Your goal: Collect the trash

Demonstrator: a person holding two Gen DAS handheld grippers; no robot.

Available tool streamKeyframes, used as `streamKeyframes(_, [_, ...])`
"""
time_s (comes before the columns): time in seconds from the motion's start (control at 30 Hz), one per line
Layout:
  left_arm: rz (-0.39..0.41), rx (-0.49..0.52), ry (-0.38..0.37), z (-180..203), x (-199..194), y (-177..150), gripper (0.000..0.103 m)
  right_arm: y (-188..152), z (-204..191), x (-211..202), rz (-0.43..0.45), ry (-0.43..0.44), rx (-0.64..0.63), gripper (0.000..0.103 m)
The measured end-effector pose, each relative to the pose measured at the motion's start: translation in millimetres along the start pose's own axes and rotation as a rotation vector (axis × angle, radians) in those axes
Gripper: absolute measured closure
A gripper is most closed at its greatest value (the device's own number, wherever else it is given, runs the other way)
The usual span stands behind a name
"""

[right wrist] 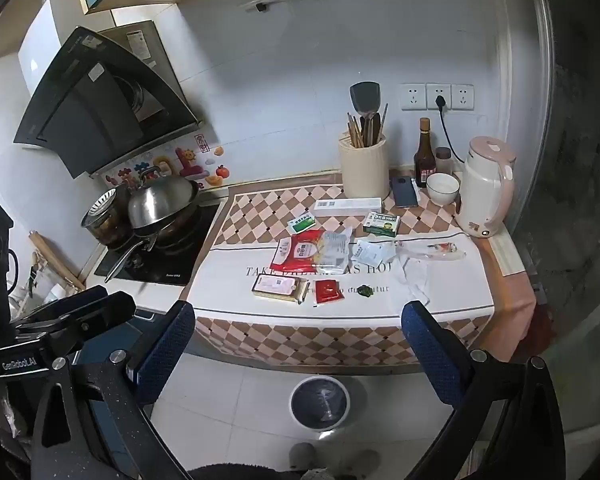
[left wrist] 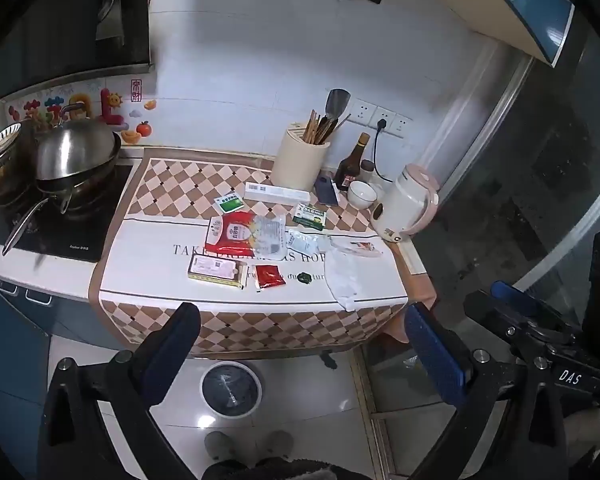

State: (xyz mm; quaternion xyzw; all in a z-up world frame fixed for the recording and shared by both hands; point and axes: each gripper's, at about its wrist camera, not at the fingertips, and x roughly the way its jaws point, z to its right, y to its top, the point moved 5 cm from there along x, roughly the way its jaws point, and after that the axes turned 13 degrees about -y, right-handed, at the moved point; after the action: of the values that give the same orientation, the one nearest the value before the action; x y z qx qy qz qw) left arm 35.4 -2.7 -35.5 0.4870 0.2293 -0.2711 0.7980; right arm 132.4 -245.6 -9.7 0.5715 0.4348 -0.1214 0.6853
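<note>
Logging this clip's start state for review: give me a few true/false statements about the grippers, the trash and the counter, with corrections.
1. Both the left gripper and the right gripper are open and hold nothing. True.
2. The trash bin stands on the counter beside the kettle. False: it stands on the floor in front of the counter.
3. A red sauce packet lies on the cloth near its front edge. True.
4. The kettle sits at the counter's left end by the stove. False: it is at the right end.
5. The utensil holder is lying on its side. False: it stands upright.
</note>
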Motion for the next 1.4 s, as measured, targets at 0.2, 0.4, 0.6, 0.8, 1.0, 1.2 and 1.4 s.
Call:
streamKeyframes(0.2, [-0.001, -0.03, -0.03, 1, -2, -5, 0.0, 2, 1, 2, -0.003, -0.005, -0.011, 0.0])
streamKeyframes(0.4, [-0.003, -0.03, -0.029, 8, -8, -11, 0.0, -6, 5, 0, -0.017, 0.002, 0.001, 0.0])
streamKeyframes(0.6, [-0.012, -0.042, -0.03, 12, -4, -14, 0.0, -15, 5, -10, -0.004, 0.015, -0.008, 0.0])
streamKeyframes(0.8, [-0.012, -0.044, -0.038, 14, -5, -15, 0.0, -19, 6, -15, -0.016, 0.031, -0.016, 0.0])
streamKeyframes(1.0, [-0.004, -0.049, -0.032, 13, -7, -13, 0.0, -11, 6, -17, -0.018, 0.038, -0.026, 0.0])
streamKeyframes(1.2, [0.0, -0.051, -0.031, 12, -8, -11, 0.0, -9, 5, -18, -0.022, 0.045, -0.029, 0.0])
streamKeyframes(1.4, [-0.006, -0.048, -0.032, 12, -8, -13, 0.0, -9, 2, -18, -0.026, 0.05, -0.038, 0.0])
